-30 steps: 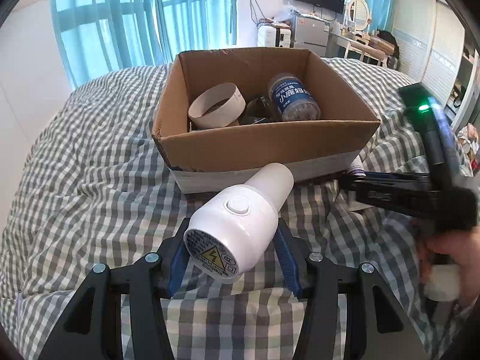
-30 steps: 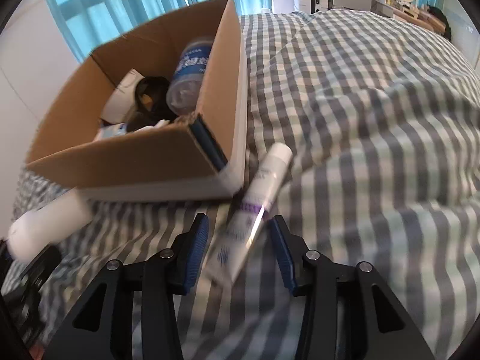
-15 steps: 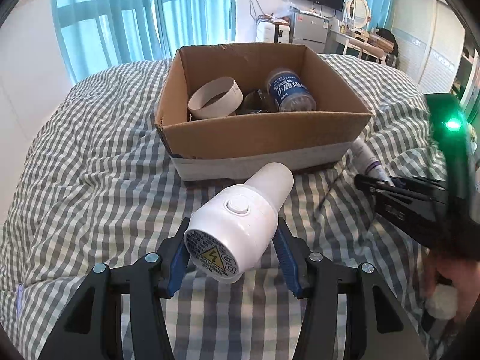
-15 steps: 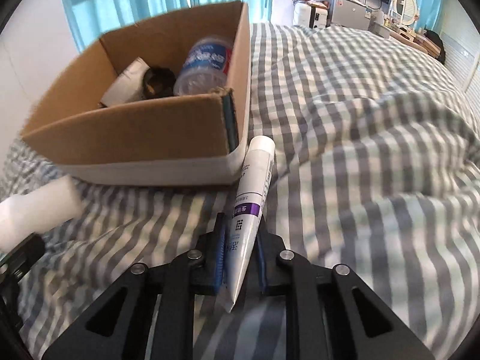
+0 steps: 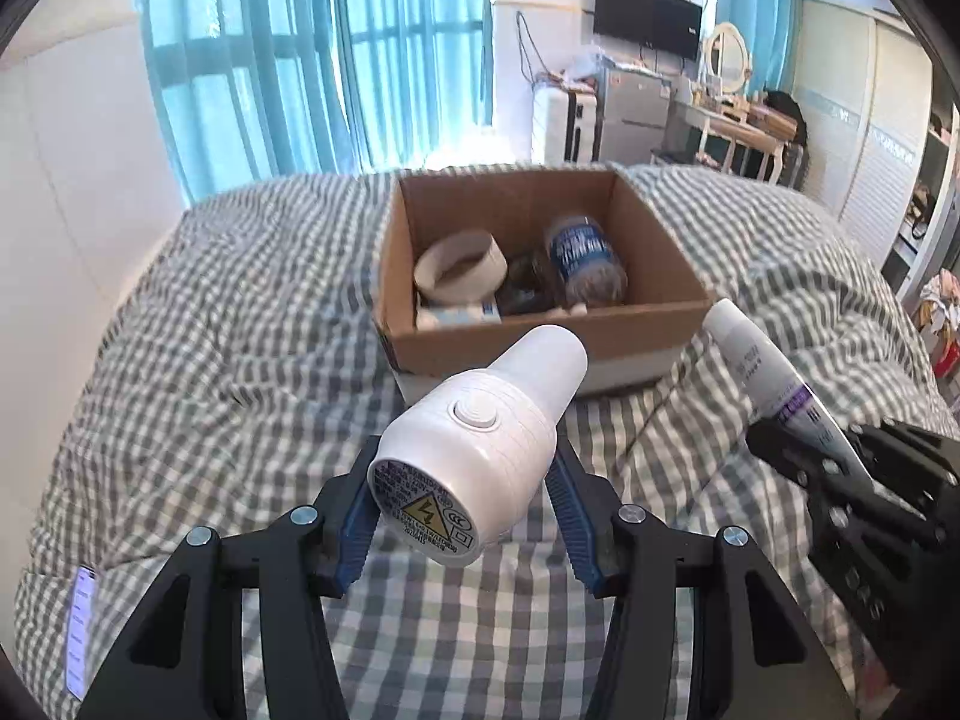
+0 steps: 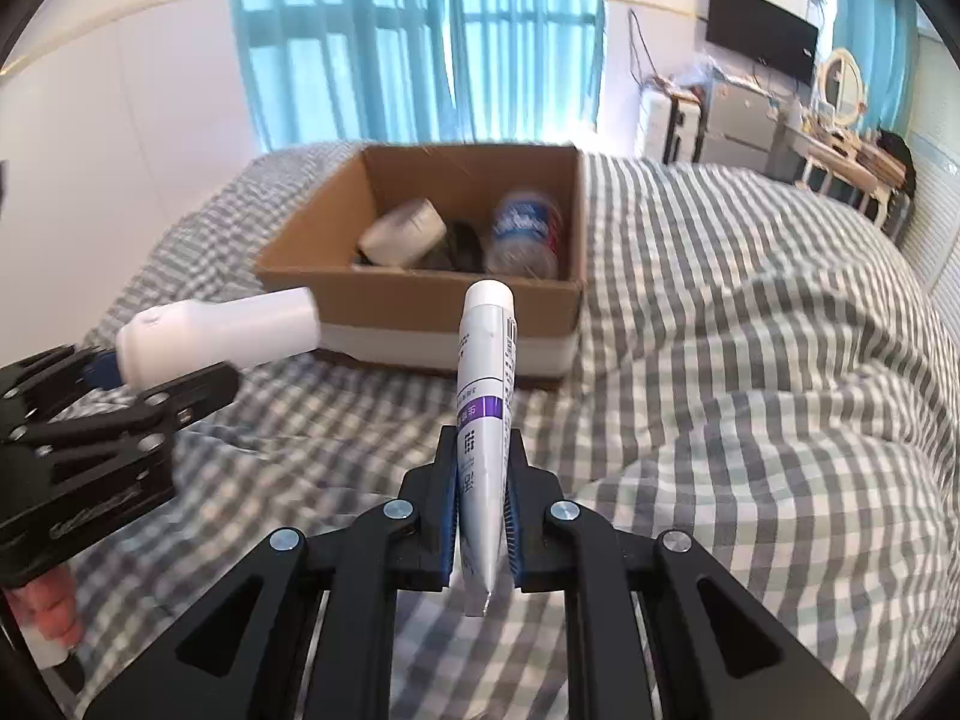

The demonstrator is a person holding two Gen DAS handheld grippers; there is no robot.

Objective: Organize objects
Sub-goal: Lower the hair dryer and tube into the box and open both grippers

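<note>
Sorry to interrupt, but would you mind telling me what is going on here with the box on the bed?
A person is tidying loose items into the cardboard box on the checked bedspread, using handheld tongs in each hand. The left tongs are clamped on a white hair dryer, and the right tongs grip a white tube by its flat end. Both items are held up in front of the box, not yet inside. The box already holds a plastic bottle, a roll of tape and a few smaller things.
</note>
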